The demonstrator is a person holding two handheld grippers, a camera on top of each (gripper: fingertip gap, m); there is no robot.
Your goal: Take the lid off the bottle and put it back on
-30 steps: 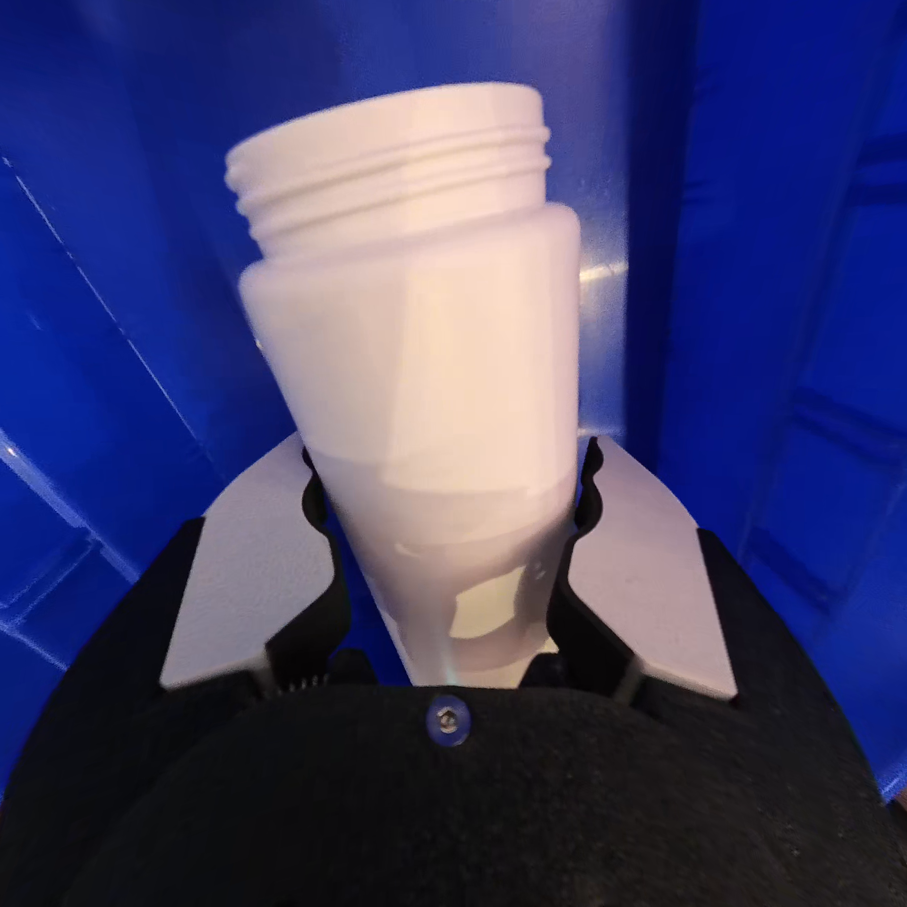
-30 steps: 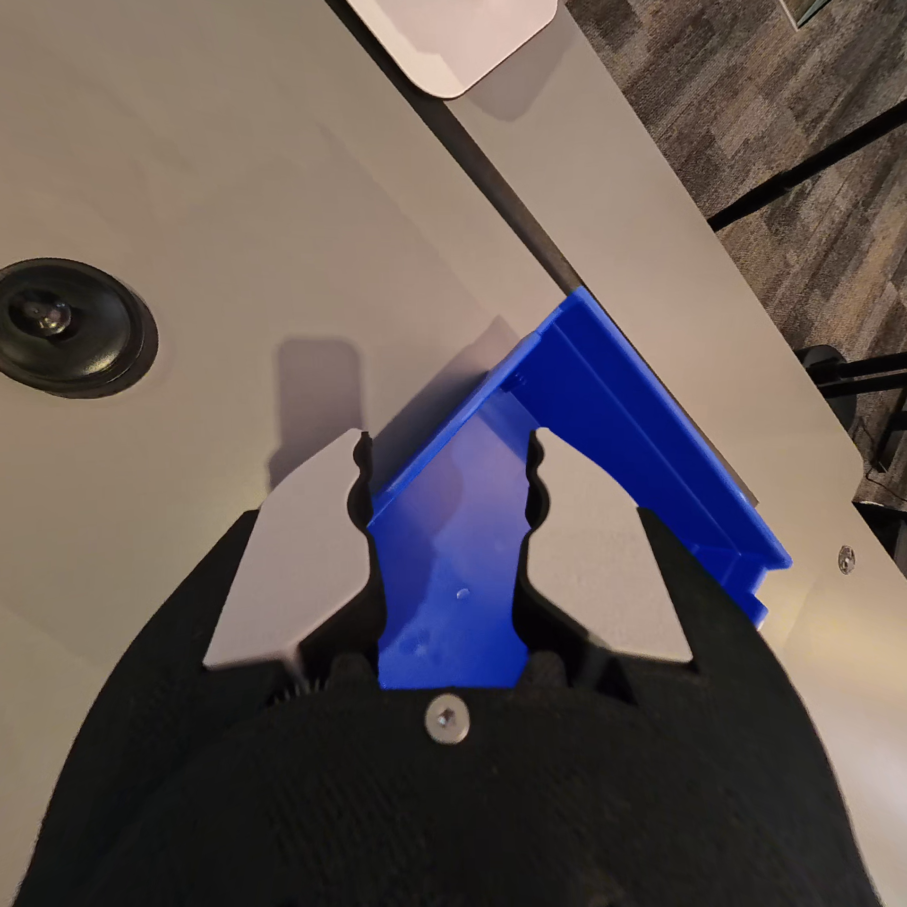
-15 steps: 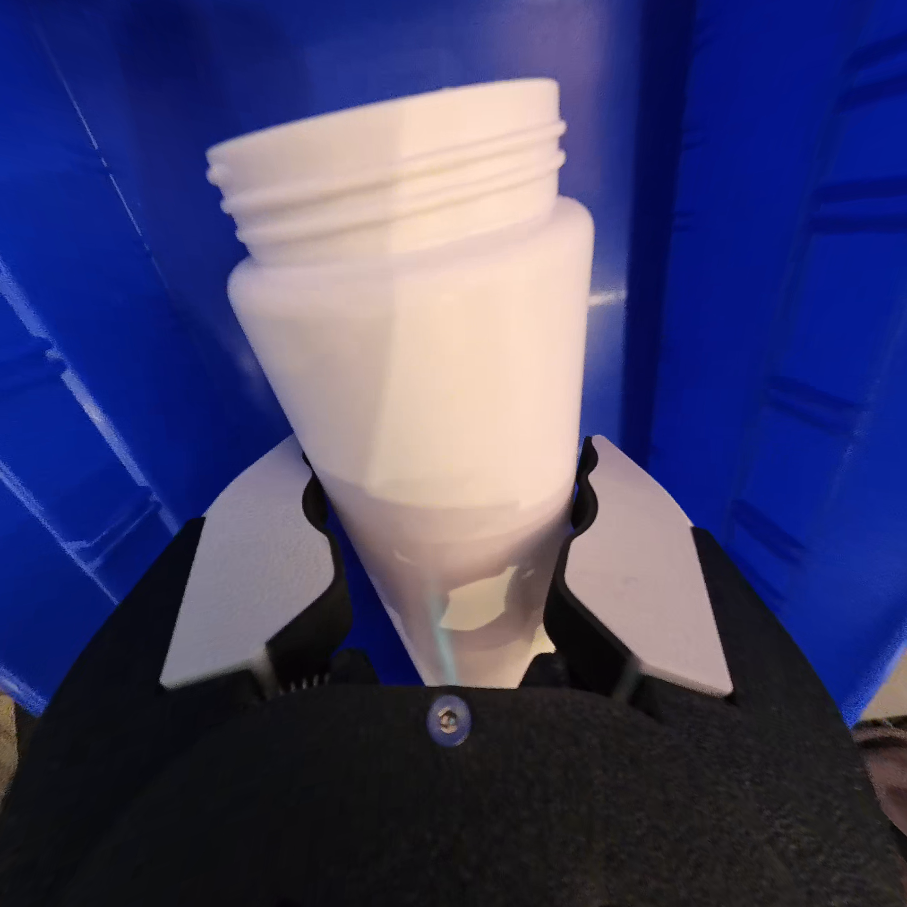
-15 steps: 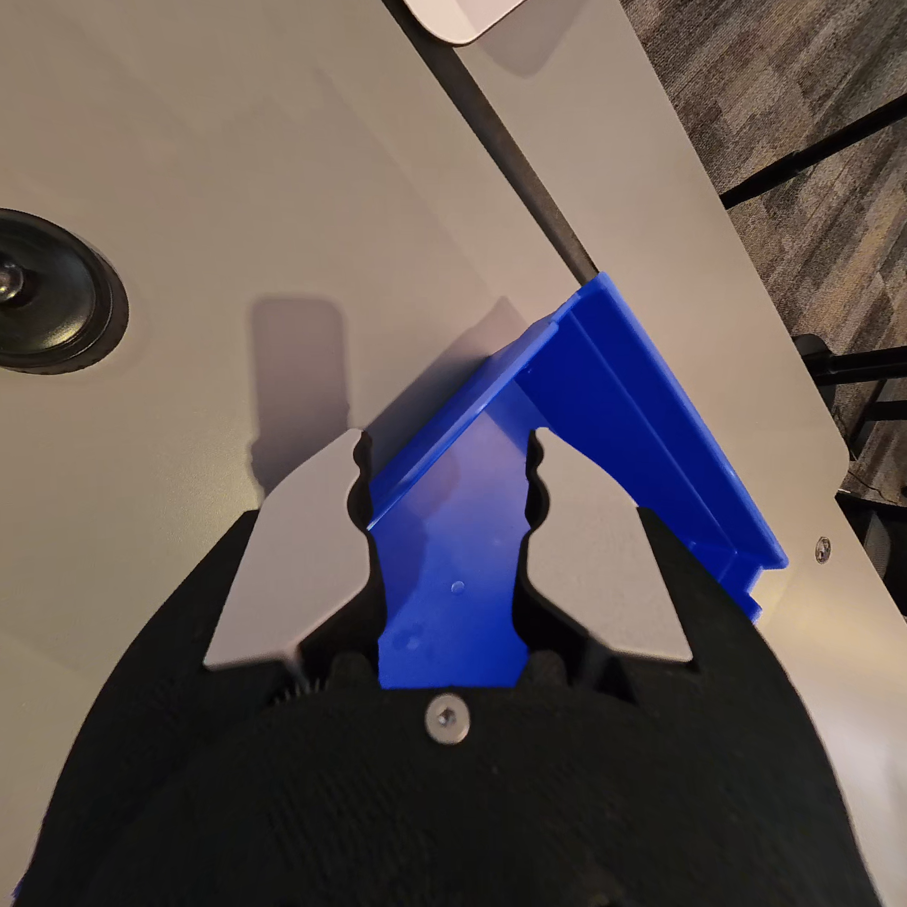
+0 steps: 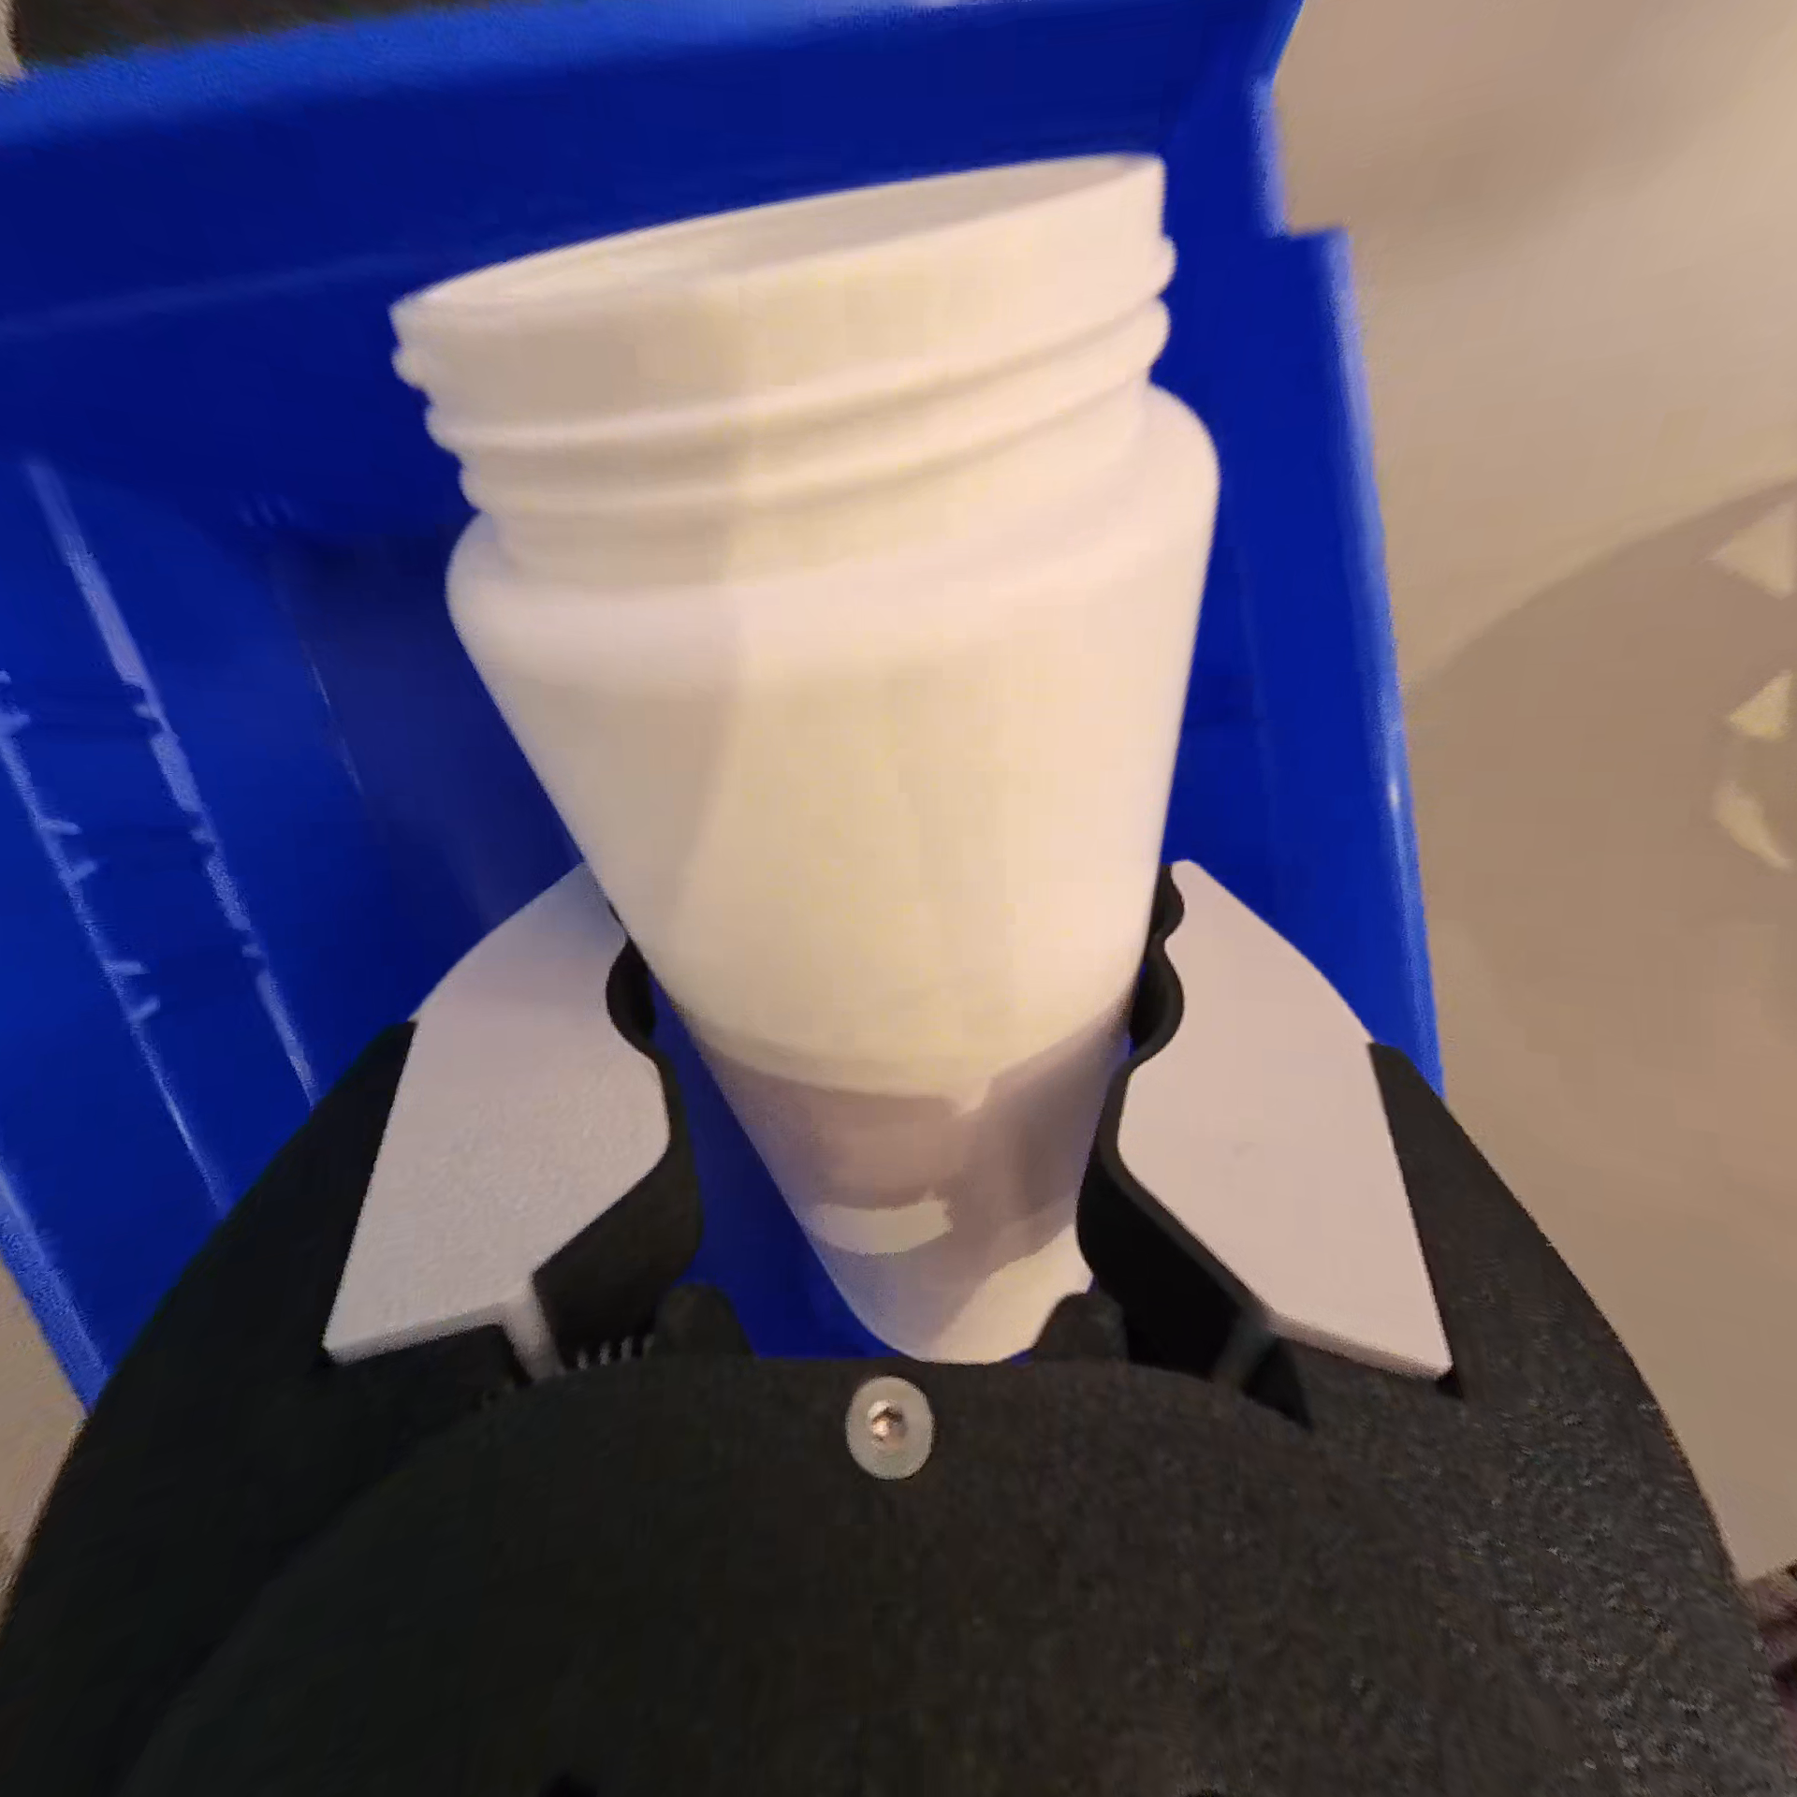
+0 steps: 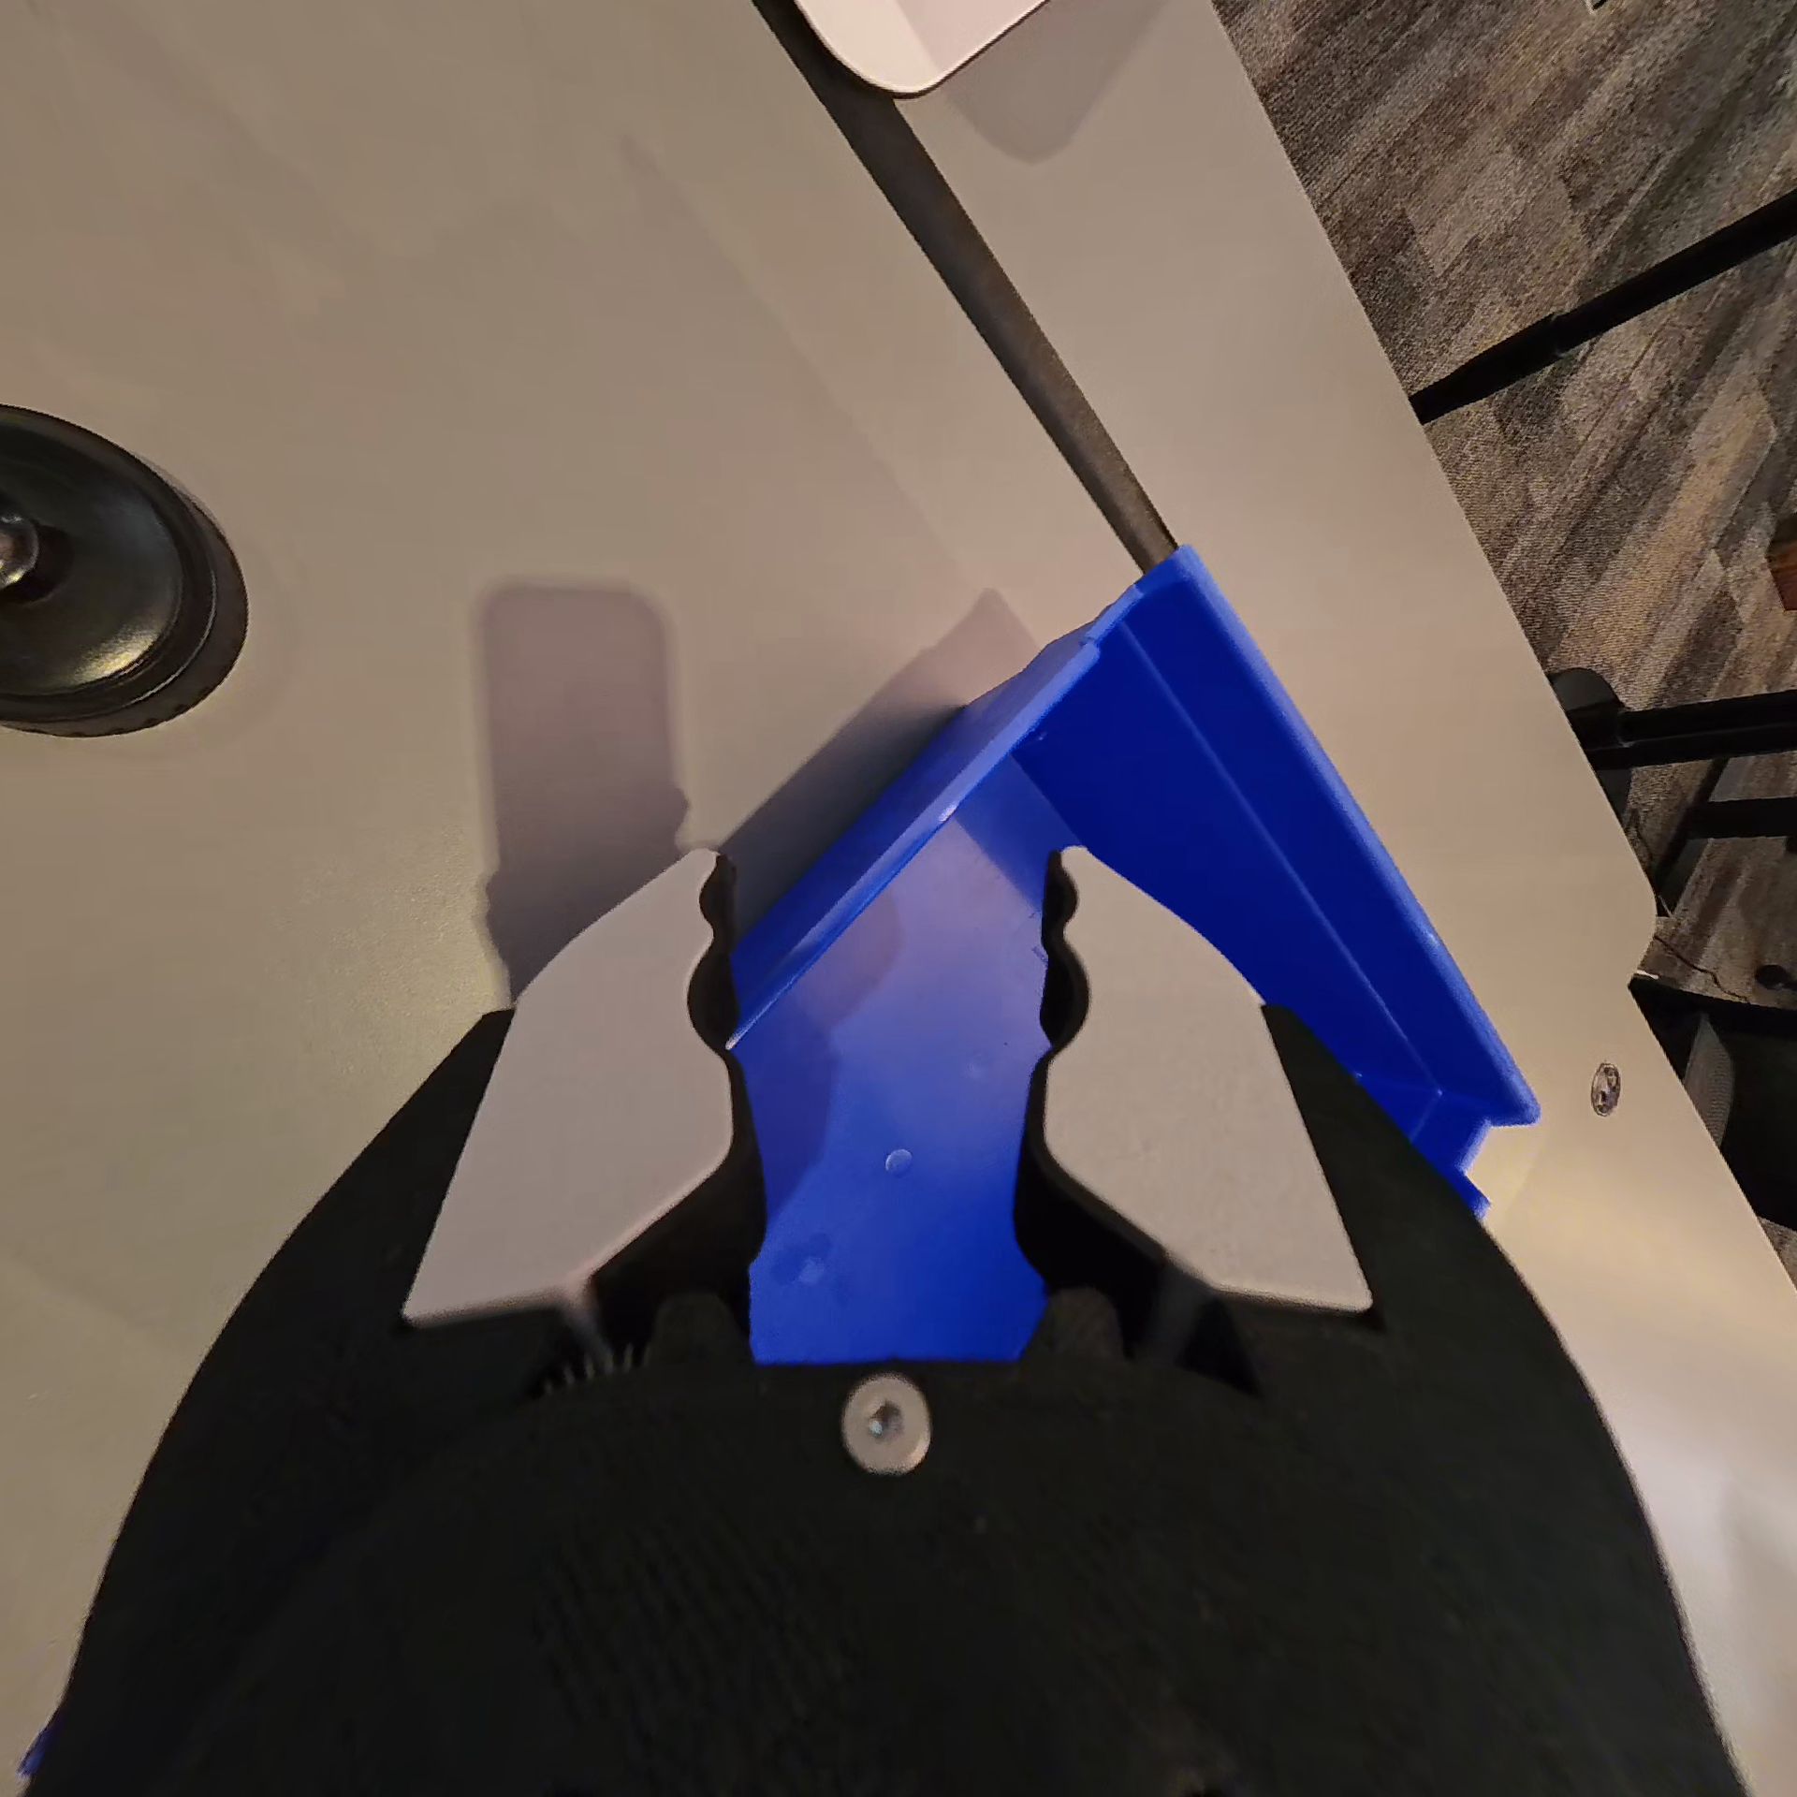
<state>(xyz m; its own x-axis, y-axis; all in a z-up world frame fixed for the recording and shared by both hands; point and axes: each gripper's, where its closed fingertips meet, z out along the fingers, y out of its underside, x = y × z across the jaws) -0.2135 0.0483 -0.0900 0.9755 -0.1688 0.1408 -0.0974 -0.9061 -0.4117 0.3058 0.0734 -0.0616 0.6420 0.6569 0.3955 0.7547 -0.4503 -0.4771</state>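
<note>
While pinched low on its body between the pads of the left tool [image 5: 895, 982], white plastic bottle [image 5: 827, 681] rides lidless in front of the blue bin [image 5: 194, 486], threads bare. Looks light, stiff and smooth, so likely slippery; best gripped around the straight wall, not the neck. Right tool [image 6: 890, 933] spread, empty, above the bin over the counter [image 6: 486, 292]; lid not in view.

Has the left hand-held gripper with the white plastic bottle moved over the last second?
Yes. Against the blue plastic bin, the bottle has backed away; the bin's rim and grey table now show.
</note>
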